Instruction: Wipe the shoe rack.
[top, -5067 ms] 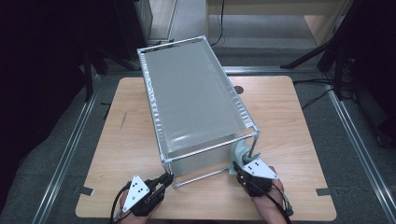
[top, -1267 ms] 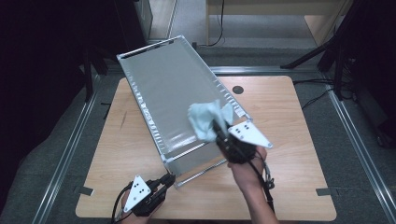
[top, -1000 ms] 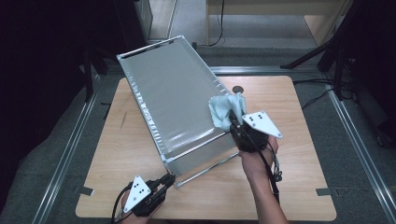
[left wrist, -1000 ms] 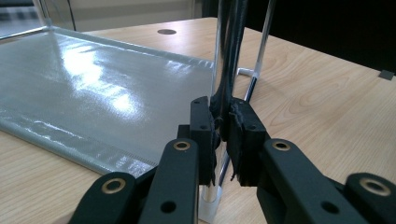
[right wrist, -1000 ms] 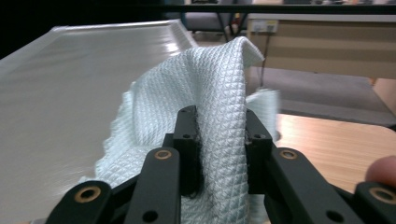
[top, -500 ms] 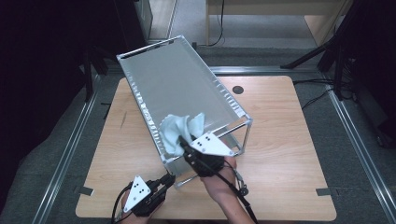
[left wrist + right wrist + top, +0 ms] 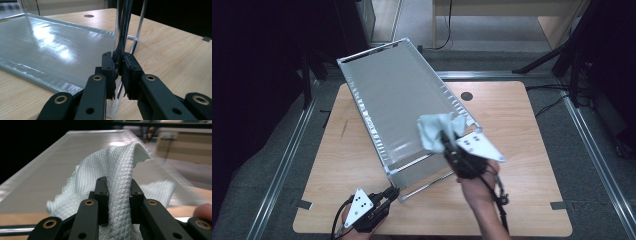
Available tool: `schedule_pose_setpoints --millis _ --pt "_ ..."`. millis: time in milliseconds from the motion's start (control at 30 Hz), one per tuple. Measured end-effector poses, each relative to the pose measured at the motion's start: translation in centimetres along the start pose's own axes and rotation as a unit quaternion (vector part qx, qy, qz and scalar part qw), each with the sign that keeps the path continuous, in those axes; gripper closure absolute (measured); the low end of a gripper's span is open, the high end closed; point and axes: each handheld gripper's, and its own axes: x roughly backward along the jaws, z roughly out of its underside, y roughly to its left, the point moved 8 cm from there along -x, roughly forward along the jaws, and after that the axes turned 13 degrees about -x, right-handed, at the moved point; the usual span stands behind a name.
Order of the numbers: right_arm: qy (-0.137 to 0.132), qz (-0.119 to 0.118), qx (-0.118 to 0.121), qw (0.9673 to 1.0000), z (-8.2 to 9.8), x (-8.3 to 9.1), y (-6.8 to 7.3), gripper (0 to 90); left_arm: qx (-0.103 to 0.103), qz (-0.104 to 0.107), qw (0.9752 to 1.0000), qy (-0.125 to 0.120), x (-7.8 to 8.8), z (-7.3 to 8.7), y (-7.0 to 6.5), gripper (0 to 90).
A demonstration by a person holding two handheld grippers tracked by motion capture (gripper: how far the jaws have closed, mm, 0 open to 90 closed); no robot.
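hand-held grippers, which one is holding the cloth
The right hand-held gripper, its jaws shut on the pale cloth; the left hand-held gripper clamps the rack's metal leg.

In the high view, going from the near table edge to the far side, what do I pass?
Left gripper → right gripper → cloth → round hole in the table → far end of the rack

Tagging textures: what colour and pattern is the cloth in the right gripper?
Pale blue-white cloth, diamond waffle weave; clearest in the right gripper view.
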Motion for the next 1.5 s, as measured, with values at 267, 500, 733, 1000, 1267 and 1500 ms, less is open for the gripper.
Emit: schedule_pose_setpoints --millis 267,500,733,1000,1267,1500 --pt "-0.047 0.084 -0.045 0.9943 -1.2 4.8 -9.1 76.1 0.002 -0.002 1.0000 0.001 0.0 0.0 0.0 81.7" --pt "0.003 0.105 -0.076 0.9916 5.0 4.2 -12.4 76.1 0.001 -0.001 1.0000 0.001 0.0 0.1 0.0 81.7" --pt "0.085 0.104 -0.039 0.9902 11.1 1.1 -11.5 75.9 0.000 0.000 1.0000 0.002 0.0 0.1 0.0 81.7" --pt "0.119 0.069 -0.037 0.9898 13.1 -0.4 -9.3 75.9 0.002 -0.002 1.0000 0.000 0.1 0.2 0.0 81.6" --pt "0.000 0.069 -0.022 0.9974 7.5 0.6 -8.2 76.0 0.003 -0.001 1.0000 -0.001 0.3 0.3 0.0 81.6" --pt "0.071 0.062 0.040 0.9947 11.2 -2.7 -7.5 75.6 -0.001 -0.002 1.0000 0.000 0.3 0.3 0.0 81.6"
